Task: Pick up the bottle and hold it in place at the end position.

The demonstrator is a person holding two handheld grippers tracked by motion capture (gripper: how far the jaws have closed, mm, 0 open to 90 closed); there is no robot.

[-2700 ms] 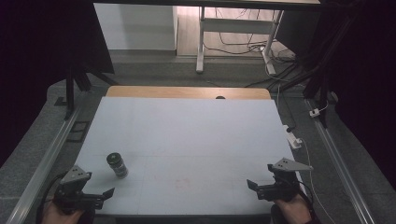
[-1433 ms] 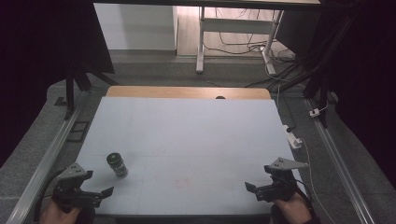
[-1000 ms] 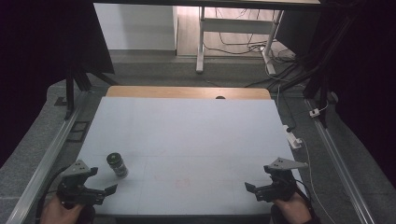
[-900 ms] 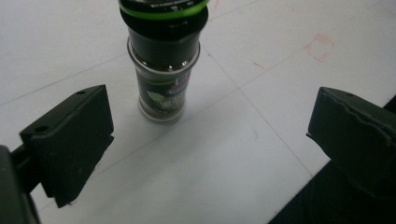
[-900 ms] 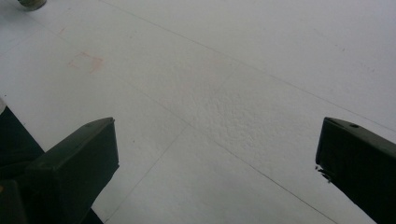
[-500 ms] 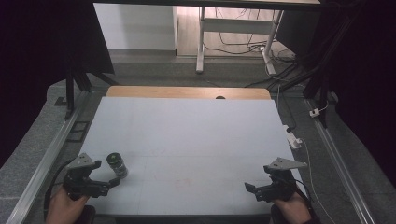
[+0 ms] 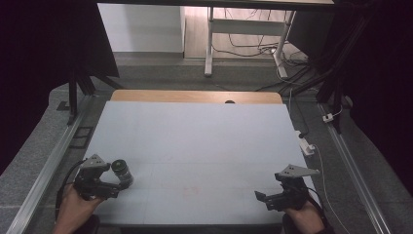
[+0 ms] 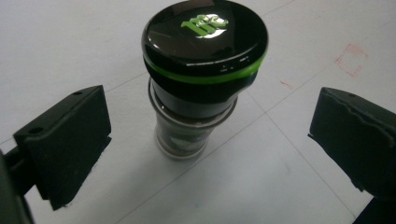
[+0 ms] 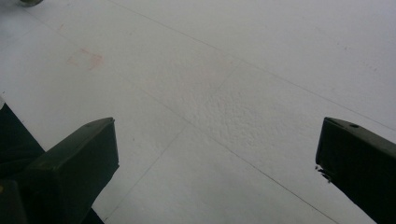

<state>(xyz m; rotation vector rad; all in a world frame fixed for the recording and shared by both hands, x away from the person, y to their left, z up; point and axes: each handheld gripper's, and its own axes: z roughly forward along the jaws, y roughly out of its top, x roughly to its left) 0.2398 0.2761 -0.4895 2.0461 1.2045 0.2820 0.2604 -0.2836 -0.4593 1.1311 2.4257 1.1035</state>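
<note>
Seemingly nothing is grasped yet: left gripper [image 8: 205, 158] gapes wide around the upright jar [image 8: 198, 84] near the table's [image 7: 195, 131] left edge, right gripper [image 7: 272, 197] idles wide

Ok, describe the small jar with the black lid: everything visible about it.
The jar stands upright on the white table, near its front left corner. It has a glossy black lid bearing a green logo and a green ring at its lower edge, and a clear body with dark contents. The left tongs are open around it, one jaw on each side, neither touching it.
</note>
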